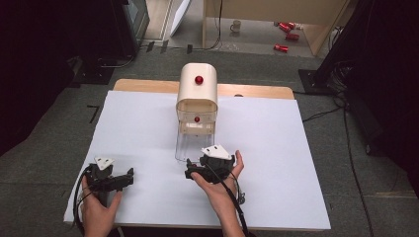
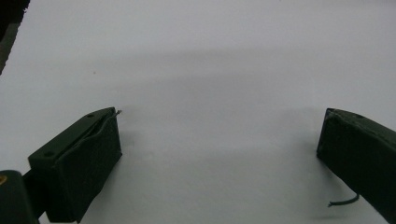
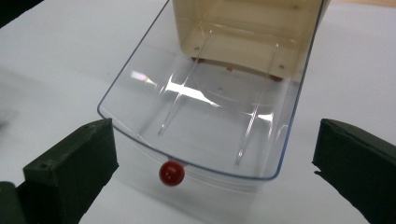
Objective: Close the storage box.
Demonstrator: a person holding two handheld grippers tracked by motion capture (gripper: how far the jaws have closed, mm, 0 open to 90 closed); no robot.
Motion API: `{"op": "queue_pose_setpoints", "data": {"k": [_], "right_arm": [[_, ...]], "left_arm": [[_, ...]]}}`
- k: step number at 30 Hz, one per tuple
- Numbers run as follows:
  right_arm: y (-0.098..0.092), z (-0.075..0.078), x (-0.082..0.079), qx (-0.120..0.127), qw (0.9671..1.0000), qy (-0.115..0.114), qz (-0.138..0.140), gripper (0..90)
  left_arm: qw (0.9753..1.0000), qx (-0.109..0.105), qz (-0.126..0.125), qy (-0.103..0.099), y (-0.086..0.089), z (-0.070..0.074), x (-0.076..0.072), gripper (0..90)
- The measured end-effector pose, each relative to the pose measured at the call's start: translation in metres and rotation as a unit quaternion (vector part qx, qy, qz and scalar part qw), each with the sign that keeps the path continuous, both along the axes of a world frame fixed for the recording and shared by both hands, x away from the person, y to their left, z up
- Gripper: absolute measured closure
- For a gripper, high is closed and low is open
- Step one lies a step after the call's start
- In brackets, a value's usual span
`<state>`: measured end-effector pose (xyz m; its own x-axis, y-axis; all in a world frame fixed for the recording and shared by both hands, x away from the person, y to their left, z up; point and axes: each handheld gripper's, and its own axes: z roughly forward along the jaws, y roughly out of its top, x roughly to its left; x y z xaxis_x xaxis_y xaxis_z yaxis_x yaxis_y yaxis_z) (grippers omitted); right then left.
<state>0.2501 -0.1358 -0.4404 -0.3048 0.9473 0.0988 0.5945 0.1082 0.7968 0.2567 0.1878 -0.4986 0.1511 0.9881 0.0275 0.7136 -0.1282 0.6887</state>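
Note:
A cream cabinet (image 1: 197, 91) with a red knob (image 1: 198, 79) on top stands at the back middle of the white sheet (image 1: 148, 128). Its clear plastic drawer (image 1: 190, 145) is pulled out toward me. In the right gripper view the empty drawer (image 3: 205, 98) has a small red knob (image 3: 171, 173) on its front wall, below the cabinet (image 3: 243, 28). My right gripper (image 3: 215, 138) is open, its jaws wide either side of the drawer front, touching nothing. The right gripper (image 1: 197, 168) sits just before the drawer. My left gripper (image 1: 126, 178) (image 2: 219, 133) is open over bare sheet at the front left.
The sheet covers a wooden table (image 1: 148, 85) whose back edge shows behind the cabinet. On the floor beyond are red cans (image 1: 286, 34) and a mug (image 1: 236, 25). Cables (image 1: 321, 116) run across the floor at the right.

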Motion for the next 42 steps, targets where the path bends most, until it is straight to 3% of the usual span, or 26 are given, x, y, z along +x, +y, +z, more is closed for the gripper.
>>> {"op": "queue_pose_setpoints", "data": {"k": [9,24,25,26,27,30,32,42], "right_arm": [[0.005,-0.021,-0.013,0.006,0.9998,0.017,-0.011,0.0],[0.016,-0.045,-0.017,0.001,0.9989,0.045,-0.008,0.7],[0.016,-0.046,-0.017,0.002,0.9988,0.047,-0.009,2.8],[0.018,-0.048,-0.017,-0.003,0.9990,0.040,-0.019,12.1],[0.018,-0.048,-0.017,-0.003,0.9990,0.040,-0.019,12.1],[0.018,-0.050,-0.017,-0.001,0.9989,0.035,-0.030,22.9],[0.019,-0.054,-0.016,-0.001,0.9984,0.042,-0.038,36.0],[0.019,-0.056,-0.014,0.021,0.9984,0.036,-0.038,58.8]], "left_arm": [[1.0000,0.000,0.000,0.000,0.000,0.000,0.000,0.0],[1.0000,0.000,0.000,0.000,0.000,0.000,0.000,0.0],[1.0000,0.000,0.000,0.000,0.000,0.000,0.000,0.0],[1.0000,0.000,0.000,0.000,0.000,0.000,0.000,0.0],[1.0000,0.000,0.000,0.000,0.000,0.000,0.000,0.0],[1.0000,0.000,0.000,0.000,0.000,0.000,0.000,0.0],[1.0000,0.001,-0.001,0.000,0.000,0.000,0.000,0.0],[1.0000,0.001,-0.001,0.001,0.000,0.000,0.000,0.0]]}}
